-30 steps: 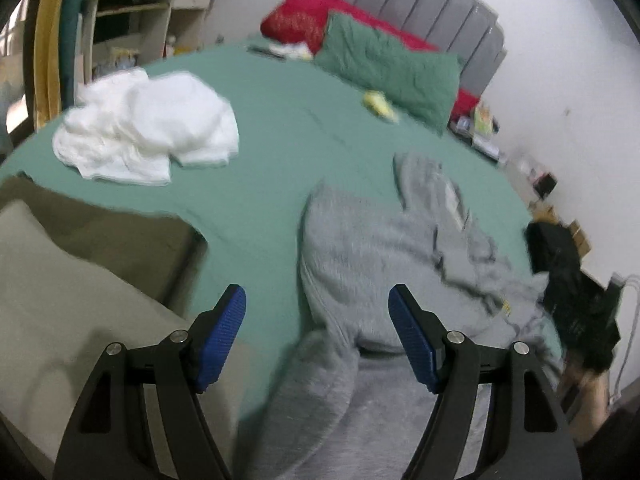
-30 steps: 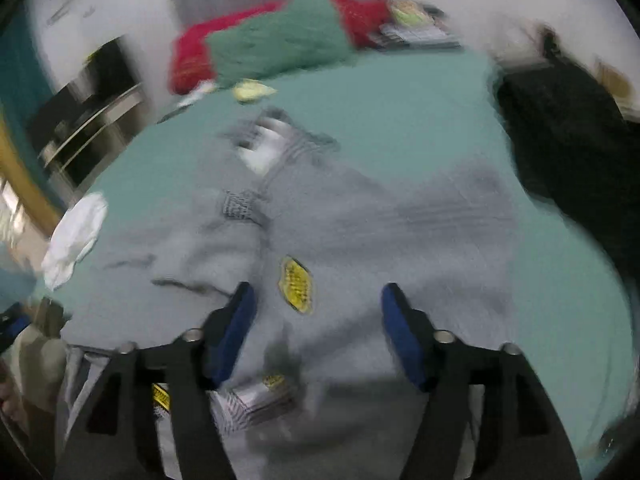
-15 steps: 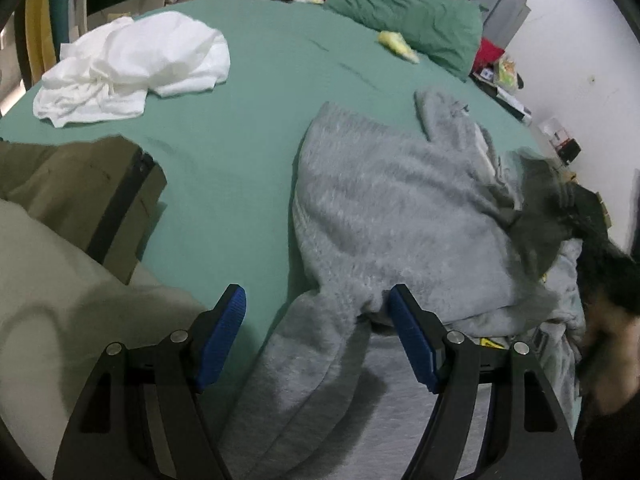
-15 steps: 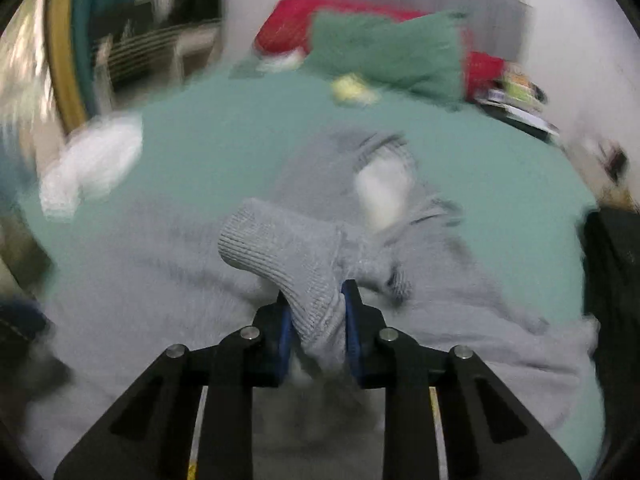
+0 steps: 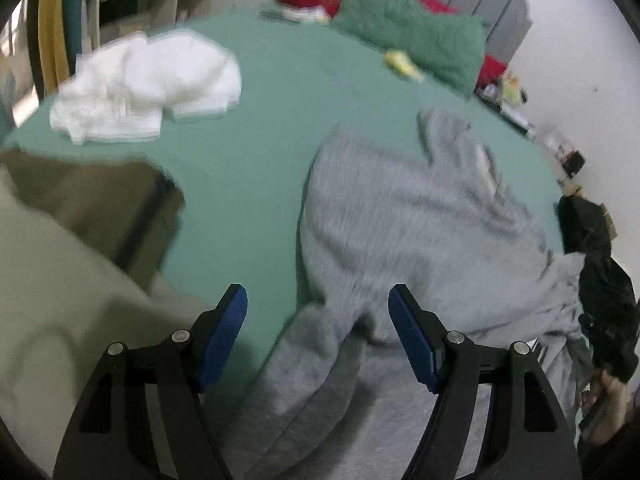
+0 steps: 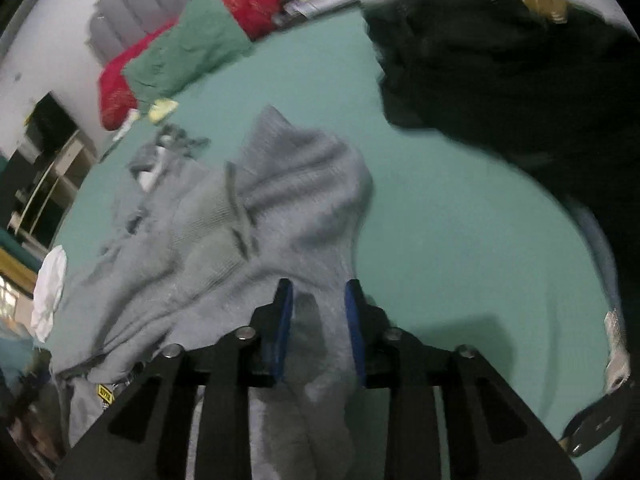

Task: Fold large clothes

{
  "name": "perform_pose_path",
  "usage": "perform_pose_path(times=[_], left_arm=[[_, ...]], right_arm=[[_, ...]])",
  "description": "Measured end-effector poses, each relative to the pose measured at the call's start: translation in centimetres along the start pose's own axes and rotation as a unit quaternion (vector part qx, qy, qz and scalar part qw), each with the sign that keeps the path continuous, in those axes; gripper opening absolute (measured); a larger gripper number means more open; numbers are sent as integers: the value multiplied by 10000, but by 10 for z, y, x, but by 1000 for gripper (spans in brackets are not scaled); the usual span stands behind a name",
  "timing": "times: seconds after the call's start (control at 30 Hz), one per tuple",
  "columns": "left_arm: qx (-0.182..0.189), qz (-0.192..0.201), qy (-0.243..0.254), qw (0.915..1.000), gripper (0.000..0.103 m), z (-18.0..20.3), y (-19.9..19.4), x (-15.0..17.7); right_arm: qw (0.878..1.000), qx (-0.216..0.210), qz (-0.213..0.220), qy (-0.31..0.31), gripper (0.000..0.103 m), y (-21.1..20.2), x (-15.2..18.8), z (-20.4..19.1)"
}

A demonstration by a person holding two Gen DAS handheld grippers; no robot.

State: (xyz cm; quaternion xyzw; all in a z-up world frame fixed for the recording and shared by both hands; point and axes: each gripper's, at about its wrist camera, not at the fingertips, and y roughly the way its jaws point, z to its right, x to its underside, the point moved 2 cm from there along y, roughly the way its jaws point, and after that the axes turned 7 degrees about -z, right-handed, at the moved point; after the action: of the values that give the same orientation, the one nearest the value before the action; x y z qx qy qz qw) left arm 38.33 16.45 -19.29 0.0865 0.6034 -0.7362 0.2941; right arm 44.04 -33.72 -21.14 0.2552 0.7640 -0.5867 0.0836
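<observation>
Only the right wrist view shows right gripper (image 6: pixel 318 300) pinching the grey sweatshirt (image 6: pixel 248 220); left gripper (image 5: pixel 318 320) gapes.

No text, brand or number can be read in either view. A small yellow label (image 6: pixel 105 392) is seen on the grey garment (image 6: pixel 224 240) in the right wrist view, but its dark print is too blurred to be made out.

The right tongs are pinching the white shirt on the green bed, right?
Not quite. In the right wrist view, the right tongs are pinching the grey sweater. The white shirt lies apart on the green bed.
</observation>
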Motion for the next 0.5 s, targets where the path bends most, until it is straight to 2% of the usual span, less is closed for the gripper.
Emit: perform_pose_path(times=[0.03, 0.07, 0.1, 0.17, 0.3, 0.4, 0.5], left_arm=[[-52, 100, 68, 9999, 77, 1, -5, -2], [-99, 154, 102, 9998, 77, 2, -8, -5], [-112, 182, 105, 9997, 77, 2, -11, -7], [-93, 170, 115, 9997, 77, 2, -12, -10], [-364, 175, 171, 9990, 77, -3, -5, -16], [-430, 137, 106, 9989, 77, -14, -2, -19], [-470, 153, 24, 9988, 77, -24, -2, -21]], right_arm=[[9995, 17, 177, -243, 48, -6, -5, -9], [9979, 44, 360, -538, 64, -10, -10, -20], [9956, 45, 490, -793, 76, -16, -13, -40], [9895, -83, 574, -1327, 78, -12, -27, -71], [9769, 82, 378, -2102, 78, 9, -54, -126], [9689, 58, 285, -2458, 78, 35, -83, -156], [9672, -42, 117, -2536, 78, 63, -119, -178]])
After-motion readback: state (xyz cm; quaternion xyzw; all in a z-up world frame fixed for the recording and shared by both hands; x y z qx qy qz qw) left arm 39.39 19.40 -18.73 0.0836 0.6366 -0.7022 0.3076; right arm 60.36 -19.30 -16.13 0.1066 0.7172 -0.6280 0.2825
